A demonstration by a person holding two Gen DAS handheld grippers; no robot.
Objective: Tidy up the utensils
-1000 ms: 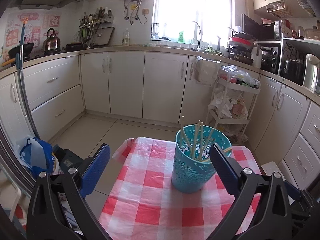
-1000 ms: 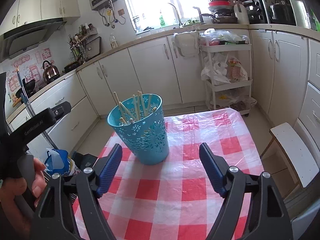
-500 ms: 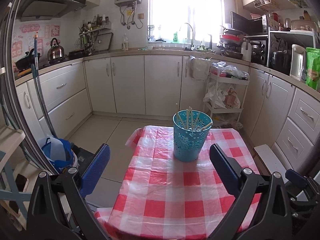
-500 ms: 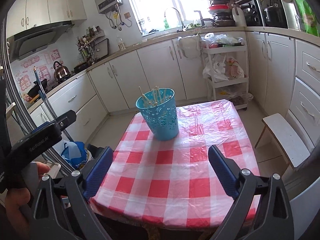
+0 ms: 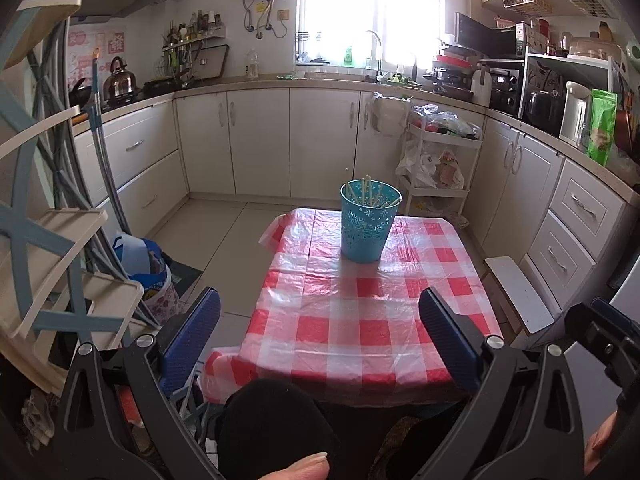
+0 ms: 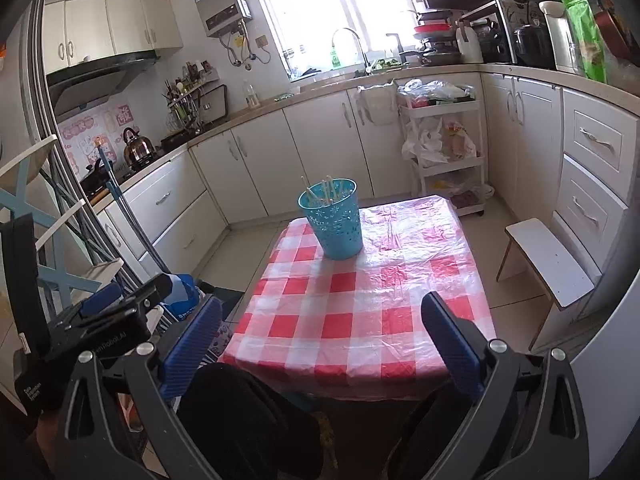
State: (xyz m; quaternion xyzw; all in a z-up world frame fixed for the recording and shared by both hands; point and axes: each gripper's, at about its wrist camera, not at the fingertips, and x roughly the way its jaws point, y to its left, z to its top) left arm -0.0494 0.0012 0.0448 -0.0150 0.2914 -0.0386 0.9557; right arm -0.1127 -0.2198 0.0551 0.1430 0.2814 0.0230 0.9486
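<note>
Well ahead of right hand-held gripper (image 6: 320, 340), chopstick-filled basket (image 6: 334, 224), tablecloth (image 6: 360, 312)

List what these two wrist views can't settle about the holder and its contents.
- Chopsticks: the blue holder wall hides all but the tips in both views; exact count too small to tell.
- Holder's floor: hidden by its own wall.
- Tablecloth's near edge: partly cut off by dark clothing in both views.
</note>
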